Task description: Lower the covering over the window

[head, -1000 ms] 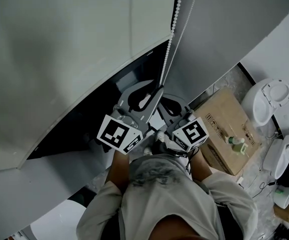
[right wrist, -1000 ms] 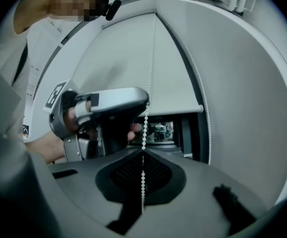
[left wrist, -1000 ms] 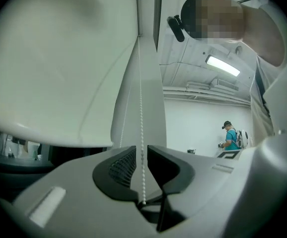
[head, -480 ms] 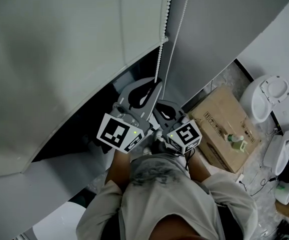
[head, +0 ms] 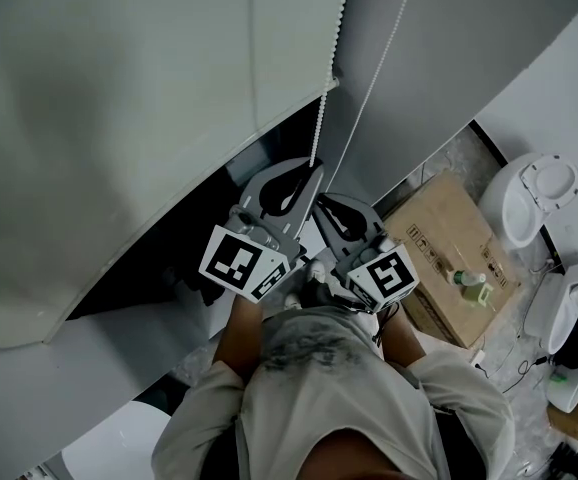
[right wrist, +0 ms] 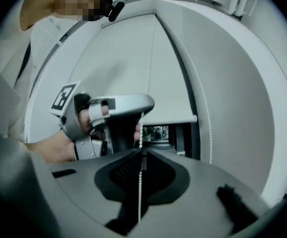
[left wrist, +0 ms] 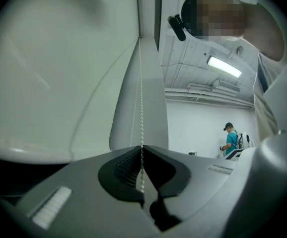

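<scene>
A speckled floor (head: 447,163) at the right carries a closed cardboard box (head: 439,238) with a small bottle (head: 472,284) on top. The roller blind (head: 149,98) hangs partway down the dark window (head: 209,218). Its bead chain (head: 320,118) is clenched by the left hand-held gripper (left wrist: 142,148) — jaws just closing onto it — and by the right hand-held gripper (right wrist: 142,151).

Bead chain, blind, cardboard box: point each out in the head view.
bead chain (head: 319,133), head view, its lower beaded stretch.
blind (head: 119,118), head view, middle of the fabric.
box (head: 447,238), head view, its top face.

bare workroom, cardboard box (head: 439,238), ceiling strip light (left wrist: 224,67)
</scene>
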The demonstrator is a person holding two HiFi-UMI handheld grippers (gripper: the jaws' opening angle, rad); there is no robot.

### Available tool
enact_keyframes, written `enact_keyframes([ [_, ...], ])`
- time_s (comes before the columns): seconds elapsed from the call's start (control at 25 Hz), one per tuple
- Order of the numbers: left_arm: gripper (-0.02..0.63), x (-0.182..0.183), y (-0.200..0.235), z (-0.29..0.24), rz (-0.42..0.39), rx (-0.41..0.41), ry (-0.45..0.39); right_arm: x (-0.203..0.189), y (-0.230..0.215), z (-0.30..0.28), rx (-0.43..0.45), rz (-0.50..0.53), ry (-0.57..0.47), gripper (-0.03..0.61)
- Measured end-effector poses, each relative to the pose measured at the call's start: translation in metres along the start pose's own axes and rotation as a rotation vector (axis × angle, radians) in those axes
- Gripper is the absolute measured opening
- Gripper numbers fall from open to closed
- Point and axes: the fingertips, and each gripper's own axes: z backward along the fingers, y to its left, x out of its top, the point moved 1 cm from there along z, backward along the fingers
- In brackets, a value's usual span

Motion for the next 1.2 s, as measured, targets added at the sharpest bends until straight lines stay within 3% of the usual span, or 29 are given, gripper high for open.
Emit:
enact_keyframes([
  [0.08, 0.017, -0.002, -0.001, 0.000, 0.010, 0.000, -0.003, 0.016, -0.005, 0.006, 0.000, 0.010, -0.046, 0.023],
  [0.2, 0.017, -0.003, -0.002, 0.000, -0.008, 0.003, 0.003, 0.042, -0.011, 0.015, -0.001, 0.020, -0.123, 0.078],
  [0.44, 0.017, -0.025, -0.002, 0.002, 0.035, 0.007, 0.048, 0.093, -0.015, 0.023, -0.009, 0.093, -0.226, 0.098],
  [0.6, 0.017, -0.030, -0.005, 0.000, 0.016, 0.006, 0.058, 0.112, -0.018, 0.023, -0.005, 0.121, -0.274, 0.111],
  [1.2, 0.017, -0.115, -0.007, 0.016, 0.089, 0.037, 0.232, 0.134, -0.023, -0.004, 0.028, 0.169, -0.291, 0.127],
])
